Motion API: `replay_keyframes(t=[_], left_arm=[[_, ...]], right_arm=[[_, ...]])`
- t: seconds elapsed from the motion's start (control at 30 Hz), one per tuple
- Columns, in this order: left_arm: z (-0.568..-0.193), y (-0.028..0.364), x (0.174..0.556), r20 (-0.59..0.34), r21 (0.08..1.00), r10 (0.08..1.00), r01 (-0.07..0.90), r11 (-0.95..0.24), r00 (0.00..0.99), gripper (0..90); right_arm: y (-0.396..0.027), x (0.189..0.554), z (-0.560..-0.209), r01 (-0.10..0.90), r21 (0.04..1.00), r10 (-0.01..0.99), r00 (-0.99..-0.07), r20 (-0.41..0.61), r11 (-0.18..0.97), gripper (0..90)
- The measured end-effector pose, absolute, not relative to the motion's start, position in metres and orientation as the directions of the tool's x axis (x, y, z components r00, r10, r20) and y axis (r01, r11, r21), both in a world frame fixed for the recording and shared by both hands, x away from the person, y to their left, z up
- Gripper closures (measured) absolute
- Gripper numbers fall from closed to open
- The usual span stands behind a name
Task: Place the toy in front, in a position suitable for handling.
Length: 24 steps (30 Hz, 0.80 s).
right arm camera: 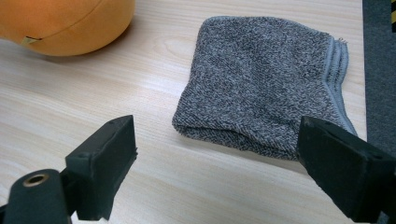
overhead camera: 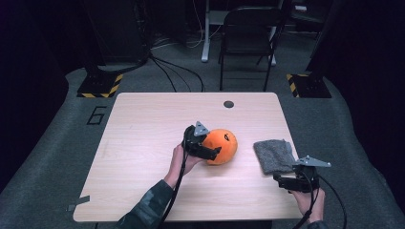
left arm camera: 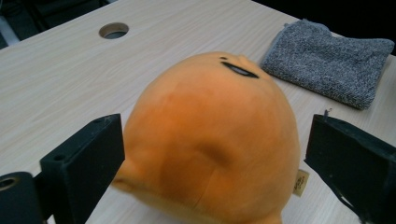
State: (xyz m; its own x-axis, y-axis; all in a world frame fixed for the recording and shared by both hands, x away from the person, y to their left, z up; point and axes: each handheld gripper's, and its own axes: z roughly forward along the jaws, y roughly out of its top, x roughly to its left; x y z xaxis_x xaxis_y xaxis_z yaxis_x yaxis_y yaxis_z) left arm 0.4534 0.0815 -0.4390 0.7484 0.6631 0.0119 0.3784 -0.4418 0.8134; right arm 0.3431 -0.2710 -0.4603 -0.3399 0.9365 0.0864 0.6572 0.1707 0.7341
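An orange plush toy [overhead camera: 225,144] lies near the middle of the wooden table [overhead camera: 143,143]. My left gripper [overhead camera: 210,146] reaches it from its left side. In the left gripper view the plush [left arm camera: 210,126] sits between the wide-set jaws of the left gripper [left arm camera: 217,135]; its left side is right against the left jaw and a thin gap shows at the right jaw. A folded grey towel [overhead camera: 273,155] lies to the plush's right. My right gripper [overhead camera: 285,181] hovers just in front of the towel [right arm camera: 266,79], open, and the right gripper [right arm camera: 219,135] has nothing between its jaws.
A round cable hole [overhead camera: 229,104] sits near the table's far edge. A black folding chair [overhead camera: 248,38] and floor cables stand beyond the table. The towel lies close to the table's right edge, and the right hand is at the front right corner.
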Motion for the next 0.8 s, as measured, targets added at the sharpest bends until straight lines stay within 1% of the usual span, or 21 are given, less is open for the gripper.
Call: replay_keyframes(t=[0.17,0.23,0.3,0.43,0.57,0.67,0.7,0.8], left_arm=[[-0.450,0.069,0.460,0.011,0.793,0.660,0.395,-0.463,0.751,10.3],[-0.454,0.067,0.461,0.035,0.786,0.661,0.388,-0.482,0.750,10.5],[-0.459,0.066,0.462,0.035,0.779,0.660,0.393,-0.488,0.750,10.6],[-0.466,0.069,0.465,0.036,0.773,0.667,0.402,-0.491,0.744,17.2],[-0.471,0.070,0.462,0.033,0.771,0.674,0.410,-0.487,0.738,29.3],[-0.475,0.069,0.461,0.042,0.779,0.669,0.395,-0.487,0.742,42.5],[-0.476,0.070,0.460,0.048,0.784,0.663,0.383,-0.489,0.747,48.3],[-0.477,0.073,0.459,0.046,0.804,0.658,0.363,-0.471,0.751,59.9]], right_arm=[[-0.273,0.341,-0.460,0.662,0.731,0.938,-0.335,0.092,0.164,11.7],[-0.273,0.340,-0.459,0.660,0.733,0.939,-0.333,0.089,0.165,11.8],[-0.274,0.340,-0.460,0.661,0.732,0.937,-0.336,0.092,0.165,11.9],[-0.277,0.341,-0.463,0.672,0.725,0.939,-0.326,0.107,0.151,12.0],[-0.278,0.340,-0.462,0.674,0.723,0.938,-0.328,0.108,0.153,12.1],[-0.277,0.341,-0.462,0.667,0.726,0.934,-0.342,0.101,0.166,12.3],[-0.276,0.342,-0.461,0.671,0.724,0.935,-0.338,0.109,0.158,12.5],[-0.279,0.345,-0.462,0.673,0.725,0.934,-0.336,0.122,0.147,12.8]])
